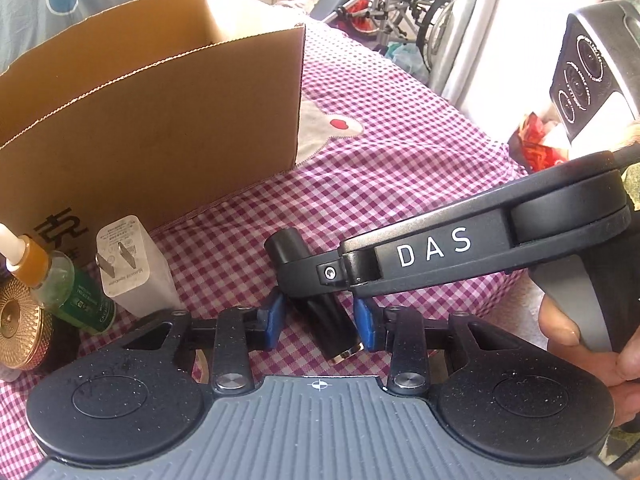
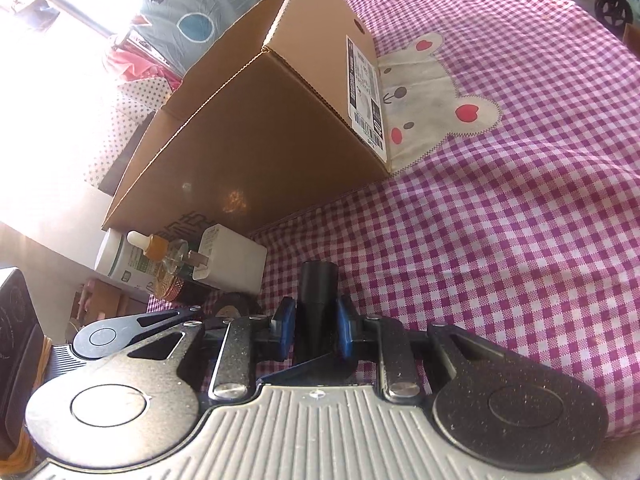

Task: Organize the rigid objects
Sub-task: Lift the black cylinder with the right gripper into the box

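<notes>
A black cylindrical adapter with a gold end [image 1: 332, 320] lies on the checked cloth between the blue pads of my left gripper [image 1: 320, 320], which is open around it. My right gripper [image 2: 316, 328] is shut on the same black adapter [image 2: 318, 292]; its arm marked DAS [image 1: 432, 252] crosses the left wrist view and grips the adapter's far end. An open cardboard box [image 1: 152, 120] stands behind, also in the right wrist view [image 2: 256, 136]. A white plug charger [image 1: 128, 264] and a green dropper bottle [image 1: 68, 288] lie left of the adapter.
A gold round lid [image 1: 16, 320] sits at the far left. A white jar [image 2: 116, 260] lies beside the box. A bear patch [image 2: 440, 104] marks the purple checked cloth [image 1: 400, 160]. A wheelchair [image 1: 400, 0] stands beyond the table.
</notes>
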A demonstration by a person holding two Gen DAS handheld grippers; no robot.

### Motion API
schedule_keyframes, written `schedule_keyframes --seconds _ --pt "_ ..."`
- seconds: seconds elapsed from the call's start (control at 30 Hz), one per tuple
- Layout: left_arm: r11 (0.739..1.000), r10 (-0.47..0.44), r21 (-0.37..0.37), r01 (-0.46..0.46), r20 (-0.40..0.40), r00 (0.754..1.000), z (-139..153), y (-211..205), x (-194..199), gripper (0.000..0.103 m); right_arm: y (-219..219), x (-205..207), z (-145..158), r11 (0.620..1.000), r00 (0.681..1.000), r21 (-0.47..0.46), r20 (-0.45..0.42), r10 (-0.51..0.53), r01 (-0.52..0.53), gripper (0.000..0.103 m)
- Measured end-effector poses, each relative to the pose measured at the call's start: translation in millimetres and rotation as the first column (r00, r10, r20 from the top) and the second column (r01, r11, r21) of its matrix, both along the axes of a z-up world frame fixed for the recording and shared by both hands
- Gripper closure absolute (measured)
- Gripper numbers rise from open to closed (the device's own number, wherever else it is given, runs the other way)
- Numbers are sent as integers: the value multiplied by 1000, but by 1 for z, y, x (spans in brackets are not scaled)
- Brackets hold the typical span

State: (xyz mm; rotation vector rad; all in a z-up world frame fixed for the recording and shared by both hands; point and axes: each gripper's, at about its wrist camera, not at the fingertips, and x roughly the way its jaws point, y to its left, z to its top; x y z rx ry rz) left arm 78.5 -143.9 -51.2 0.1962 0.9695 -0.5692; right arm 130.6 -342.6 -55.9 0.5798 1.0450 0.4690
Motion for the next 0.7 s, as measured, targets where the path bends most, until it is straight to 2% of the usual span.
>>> schedule_keyframes --seconds 0.17,0.37,0.53,0.7 --pt "999 12 -40 -13 -16 1000 2 5 3 67 -4 -2 -6 998 1000 53 -4 -29 29 79" --pt "1000 4 -24 -3 37 999 12 2 -6 67 -10 -9 0 994 998 95 11 -61 60 79" --pt "999 8 -35 -5 100 995 31 5 -17 67 -10 -19 24 994 996 96 65 -65 58 79" --pt "998 30 -53 -20 193 981 64 14 -27 67 -2 -25 65 995 986 93 157 -52 37 79"
